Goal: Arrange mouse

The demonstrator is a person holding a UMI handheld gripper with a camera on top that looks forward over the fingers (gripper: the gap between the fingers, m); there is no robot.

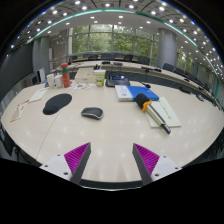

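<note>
Gripper view: the gripper (109, 160) was held above the near edge of a pale table (110, 130), its two fingers spread wide with nothing between them. The left pad (76, 156) and the right pad (148, 158) both faced inward over bare tabletop.

The mouse (92, 113) lay on the table well beyond the fingers, slightly left of their centre line. It rested on its own, apart from other items. A dark oval mousepad (57, 103) lay further left and a little beyond it, not touching the mouse.

To the right, beyond the fingers, a white box (163, 110) lay on the table with a blue-and-orange tool (149, 104) resting across it. A laptop (118, 78) sat further back near the table's middle. A red-and-white bottle (66, 75) stood upright at the far left side, among small items too indistinct to name. Desks and windows filled the background.

Step in hand, as a judgement: the approach phase. The mouse had not yet been grasped, and the gripper was well apart from it.

Next move, as a judgement: advance the gripper forward and slightly left, lower it until the fingers straddle the mouse, then close on its sides. The mousepad was the likely destination. The mouse's low, rounded shell could slip if gripped too high
</note>
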